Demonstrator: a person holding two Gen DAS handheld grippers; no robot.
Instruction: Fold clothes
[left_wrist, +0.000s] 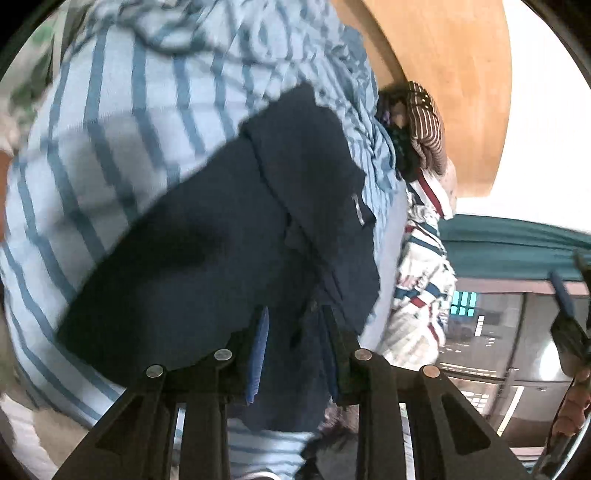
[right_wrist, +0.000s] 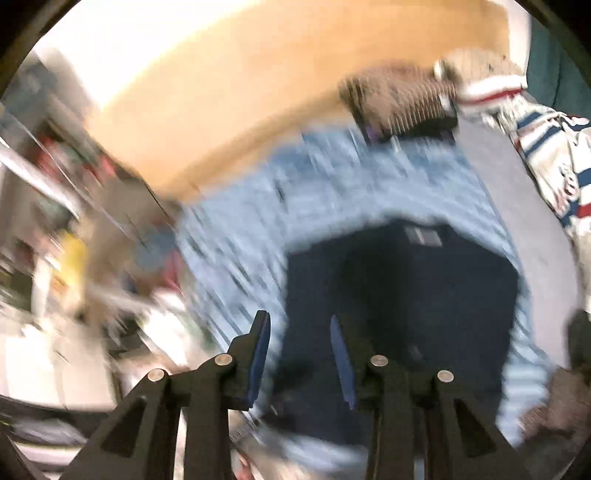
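Note:
A dark navy garment lies folded on a light blue striped cloth. My left gripper has its blue-padded fingers closed on the near edge of the navy garment. In the blurred right wrist view, the same navy garment lies on the striped cloth. My right gripper hovers over its near edge with the fingers apart and nothing between them.
A pile of clothes lies beyond: a brown striped piece, a white piece with red and blue stripes. A wooden board stands behind. A teal cloth and a dark appliance are at right.

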